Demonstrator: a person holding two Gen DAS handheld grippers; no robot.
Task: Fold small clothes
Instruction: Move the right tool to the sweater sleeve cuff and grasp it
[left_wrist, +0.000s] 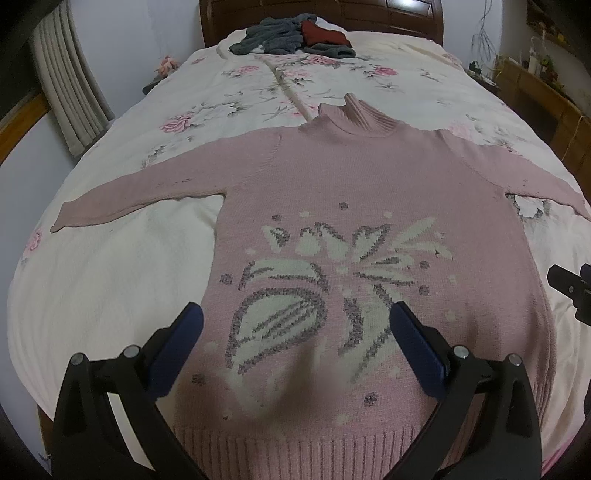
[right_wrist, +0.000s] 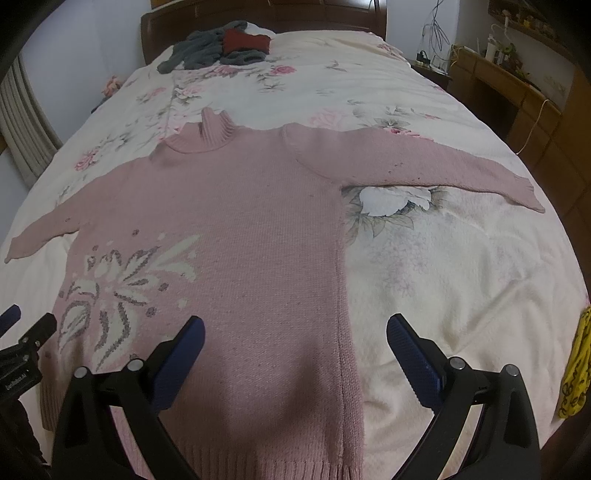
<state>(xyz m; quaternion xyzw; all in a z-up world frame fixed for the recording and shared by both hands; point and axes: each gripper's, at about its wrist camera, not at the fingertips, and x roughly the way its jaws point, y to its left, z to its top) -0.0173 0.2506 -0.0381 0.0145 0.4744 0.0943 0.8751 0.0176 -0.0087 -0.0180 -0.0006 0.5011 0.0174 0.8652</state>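
A pink knitted turtleneck sweater (left_wrist: 332, 177) lies flat on the bed, front up, both sleeves spread out sideways, hem nearest me. A white and grey flower pattern (left_wrist: 325, 288) covers its lower front. My left gripper (left_wrist: 297, 317) hovers open above the hem area, over the pattern, holding nothing. My right gripper (right_wrist: 295, 328) hovers open over the sweater (right_wrist: 240, 221) near its right side seam, also empty. The right gripper (left_wrist: 572, 288) shows at the right edge of the left wrist view. The left gripper (right_wrist: 22, 339) shows at the left edge of the right wrist view.
The bed has a cream floral cover (left_wrist: 110, 277). A pile of grey and dark red clothes (left_wrist: 295, 37) lies by the wooden headboard (right_wrist: 155, 33). A yellow patterned cloth (right_wrist: 576, 365) lies at the bed's right edge. A wooden desk (right_wrist: 517, 92) stands to the right, curtains (left_wrist: 70, 85) to the left.
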